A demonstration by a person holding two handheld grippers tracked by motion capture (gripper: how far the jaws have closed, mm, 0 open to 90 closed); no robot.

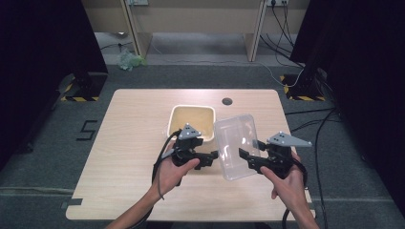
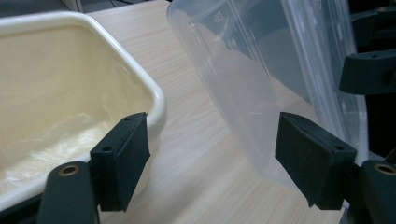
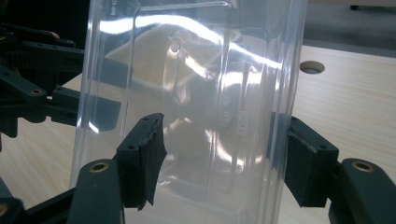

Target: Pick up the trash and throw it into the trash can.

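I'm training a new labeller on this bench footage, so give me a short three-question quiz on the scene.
1. True or false: the clear plastic container lies flat on the table.
2. Which tool has the clear container between its jaws?
A. the left tool
B. the right tool
C. neither
3. Fill in: the cream tub stands on the container's ____ side in the high view.

Key
1. False. It is tilted, with its lower end near the table.
2. B. In the right gripper view the jaws stand on either side of it; the left tool is open beside the tub's rim.
3. Left.
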